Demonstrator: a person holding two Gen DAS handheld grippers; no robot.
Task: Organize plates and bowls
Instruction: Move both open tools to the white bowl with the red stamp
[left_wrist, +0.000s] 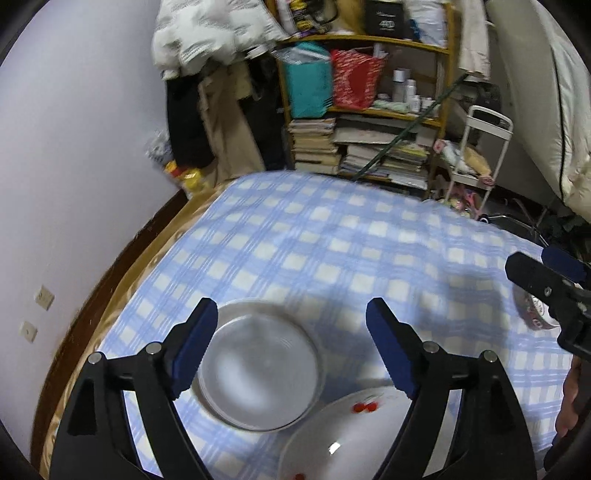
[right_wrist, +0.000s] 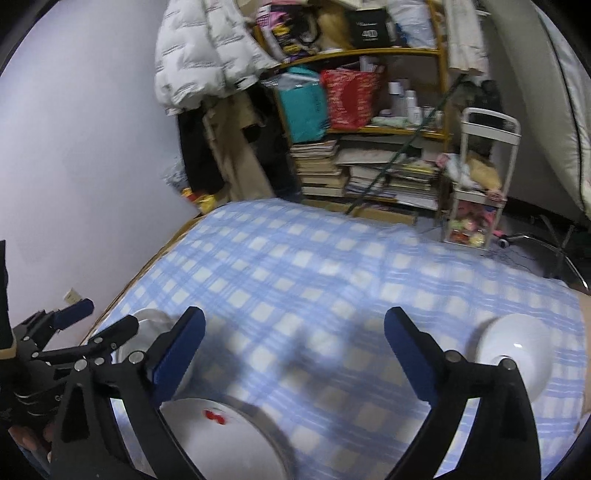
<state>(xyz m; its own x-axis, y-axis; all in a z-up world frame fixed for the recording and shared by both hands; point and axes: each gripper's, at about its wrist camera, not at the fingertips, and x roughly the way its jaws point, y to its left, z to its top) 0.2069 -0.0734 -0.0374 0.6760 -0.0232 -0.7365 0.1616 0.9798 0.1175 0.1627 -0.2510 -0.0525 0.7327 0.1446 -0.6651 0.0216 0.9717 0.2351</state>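
Note:
In the left wrist view my left gripper (left_wrist: 291, 347) is open and empty above a round metal plate (left_wrist: 258, 373) on the blue checked cloth (left_wrist: 295, 240). A white plate with red cherry print (left_wrist: 351, 439) lies just right of it, partly under my right finger. A patterned bowl (left_wrist: 533, 314) sits at the far right, behind the right gripper (left_wrist: 543, 266). In the right wrist view my right gripper (right_wrist: 295, 350) is open and empty over bare cloth. The cherry plate (right_wrist: 221, 439) lies at lower left, a white bowl (right_wrist: 517, 354) at right. The left gripper (right_wrist: 96, 317) shows at left.
The cloth-covered table ends at a wooden rim (left_wrist: 122, 280) on the left, close to the white wall. Behind the far edge stand a cluttered bookshelf (left_wrist: 369, 110), hanging coats (left_wrist: 221, 122) and a small white cart (left_wrist: 476, 155).

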